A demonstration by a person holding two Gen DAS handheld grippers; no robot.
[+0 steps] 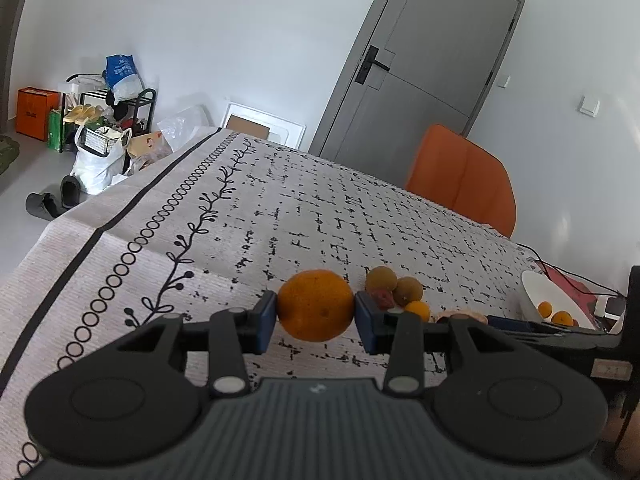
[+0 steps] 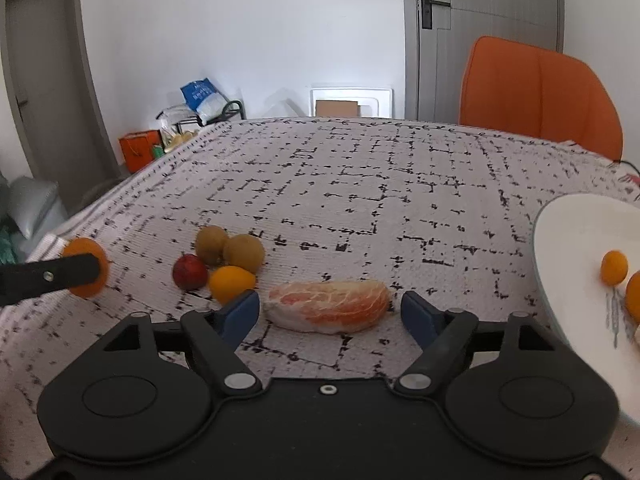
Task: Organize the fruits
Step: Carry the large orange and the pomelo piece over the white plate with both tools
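My left gripper (image 1: 315, 312) is shut on a large orange (image 1: 316, 305) and holds it just above the tablecloth; the orange also shows at the left in the right wrist view (image 2: 86, 266). My right gripper (image 2: 330, 312) is open, its pads on either side of a peeled grapefruit segment (image 2: 328, 306) lying on the cloth. Behind it lie two kiwis (image 2: 230, 248), a red fruit (image 2: 189, 272) and a small orange (image 2: 231, 282). A white bowl (image 2: 572, 248) at the right holds small oranges (image 2: 614, 267).
The table carries a patterned white cloth (image 2: 360, 184). An orange chair (image 2: 536, 92) stands at the far side by a grey door (image 2: 480, 40). Bags and a shoe rack (image 1: 108, 116) sit on the floor beyond the table's left end. Cables (image 1: 568, 276) lie near the bowl.
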